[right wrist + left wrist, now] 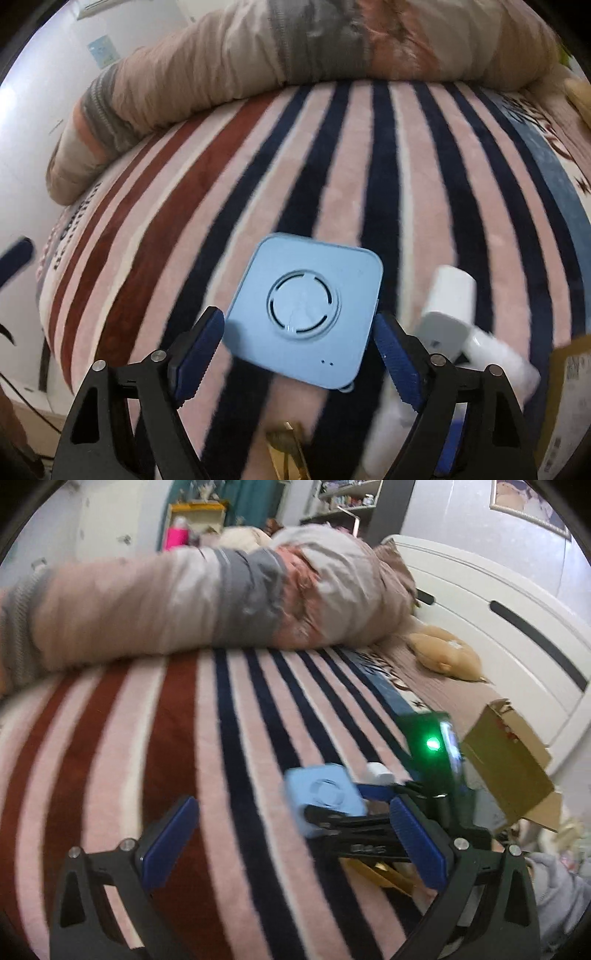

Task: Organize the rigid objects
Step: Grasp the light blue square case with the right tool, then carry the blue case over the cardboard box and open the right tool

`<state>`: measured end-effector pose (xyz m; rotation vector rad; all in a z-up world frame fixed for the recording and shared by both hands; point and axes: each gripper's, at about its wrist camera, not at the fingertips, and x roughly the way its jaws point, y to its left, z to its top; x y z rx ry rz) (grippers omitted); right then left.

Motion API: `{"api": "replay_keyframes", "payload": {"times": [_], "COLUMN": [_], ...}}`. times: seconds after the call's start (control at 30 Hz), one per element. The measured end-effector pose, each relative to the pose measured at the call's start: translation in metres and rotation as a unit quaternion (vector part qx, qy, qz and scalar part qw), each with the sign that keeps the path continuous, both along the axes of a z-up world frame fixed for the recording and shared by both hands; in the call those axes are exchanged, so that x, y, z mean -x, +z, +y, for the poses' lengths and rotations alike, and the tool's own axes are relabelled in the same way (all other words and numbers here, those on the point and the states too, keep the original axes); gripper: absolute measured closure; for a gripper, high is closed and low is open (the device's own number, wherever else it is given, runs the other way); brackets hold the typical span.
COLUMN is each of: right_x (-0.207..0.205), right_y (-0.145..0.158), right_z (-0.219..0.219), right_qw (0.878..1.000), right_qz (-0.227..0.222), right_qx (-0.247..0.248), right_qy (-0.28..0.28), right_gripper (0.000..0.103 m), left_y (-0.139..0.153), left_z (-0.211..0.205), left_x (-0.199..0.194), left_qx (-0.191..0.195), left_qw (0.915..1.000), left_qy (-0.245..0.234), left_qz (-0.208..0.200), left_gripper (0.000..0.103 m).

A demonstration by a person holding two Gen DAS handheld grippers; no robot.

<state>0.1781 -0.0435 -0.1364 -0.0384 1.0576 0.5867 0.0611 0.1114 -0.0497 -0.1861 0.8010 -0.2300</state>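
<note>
The rounded square light-blue plastic box (301, 308) looks smooth and matt; the red, navy and pink striped fleece blanket (332, 166) plush; the brown cardboard box (509, 764) dull; the ribbed blue rubbery gripper pads (199, 345) matt.

The left tongs (291, 834) are spread wide apart — nothing sits between the two blue pads (168, 843). The right tongs (297, 345) are open too, with a blue pad (197, 352) on each side of a gap. In the left view, the right tongs (369, 812) reach across — black arms low over the bed.
</note>
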Motion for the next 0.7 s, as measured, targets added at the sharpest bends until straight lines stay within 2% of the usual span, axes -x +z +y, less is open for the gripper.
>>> {"api": "replay_keyframes", "payload": {"times": [0.07,0.13,0.23,0.37,0.5,0.6,0.7], "right_x": [-0.001,-0.003,-0.001,0.012,0.033,0.054,0.074], "right_y": [-0.004,-0.006,-0.012,-0.005,0.026,0.057,0.091], "right_z": [0.017,0.027,0.038,0.037,0.025,0.008,-0.003], "right_qw": [1.000,0.999,0.997,0.991,0.986,0.983,0.975], "right_qz": [-0.007,-0.016,-0.023,-0.060,-0.116,-0.141,-0.166], "right_qx": [0.020,0.038,0.065,0.094,0.061,0.002,-0.059], "right_qy": [0.019,0.027,0.037,0.069,0.098,0.117,0.135], "right_gripper": [0.019,0.019,0.020,0.022,0.022,0.022,0.022], "left_y": [-0.009,-0.022,-0.038,-0.046,-0.043,-0.033,-0.011], "left_z": [0.002,0.009,0.024,0.030,0.032,0.028,0.012], "left_x": [-0.010,-0.020,-0.029,-0.034,-0.034,-0.029,-0.020], "left_qx": [0.015,0.020,0.072,0.099,0.128,0.177,0.207], "left_qw": [0.9997,0.9994,0.9965,0.9939,0.9908,0.9824,0.9731], "left_qy": [-0.021,-0.017,-0.003,-0.007,-0.020,-0.056,-0.100], "left_qz": [0.007,0.022,0.043,0.048,0.038,0.018,-0.013], "left_gripper": [0.001,0.001,0.001,0.001,0.001,0.002,0.011]}}
